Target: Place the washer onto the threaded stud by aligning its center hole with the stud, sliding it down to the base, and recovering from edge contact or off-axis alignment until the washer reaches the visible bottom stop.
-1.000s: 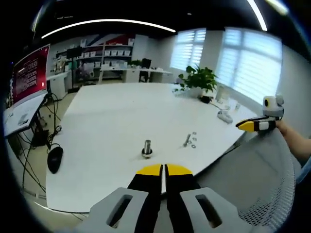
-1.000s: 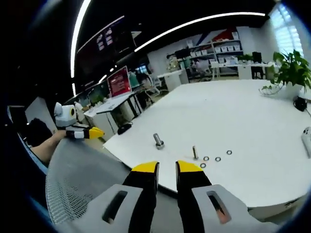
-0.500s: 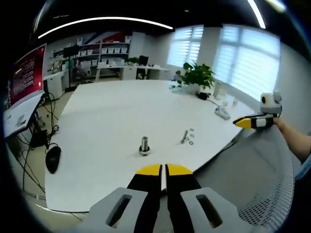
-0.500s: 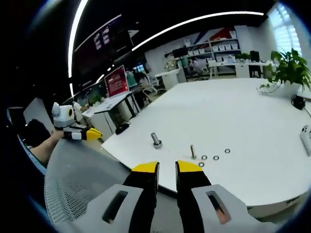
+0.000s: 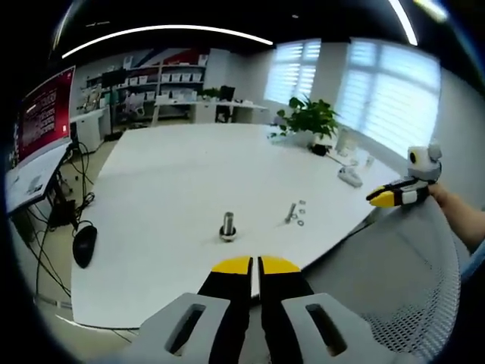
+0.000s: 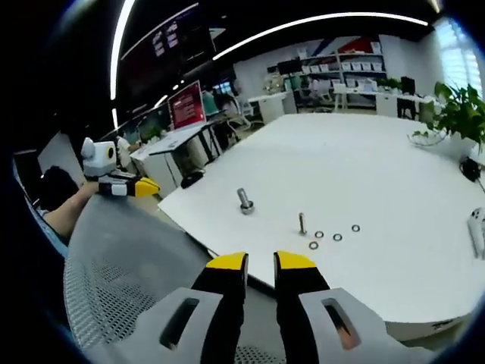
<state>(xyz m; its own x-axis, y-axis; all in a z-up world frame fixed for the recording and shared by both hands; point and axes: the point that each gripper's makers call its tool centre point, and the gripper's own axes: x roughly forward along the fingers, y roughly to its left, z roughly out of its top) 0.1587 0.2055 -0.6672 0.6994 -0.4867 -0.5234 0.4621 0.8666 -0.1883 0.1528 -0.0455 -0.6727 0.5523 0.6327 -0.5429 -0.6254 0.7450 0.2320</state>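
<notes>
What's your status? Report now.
Left gripper shut, right gripper open, both empty, short of table. Washers loose beside thin stud; none threaded. Nothing blocking.

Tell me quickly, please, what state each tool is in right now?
Left tool: shut, holding nothing.
Right tool: open, holding nothing.

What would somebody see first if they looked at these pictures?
Probably the big white table, almost bare, with two little metal studs: a fat one and a thin one with four tiny washers beside it. At the bottom of the right gripper view, the yellow-tipped right tongs stand slightly apart, over a grey mesh chair back.
</notes>
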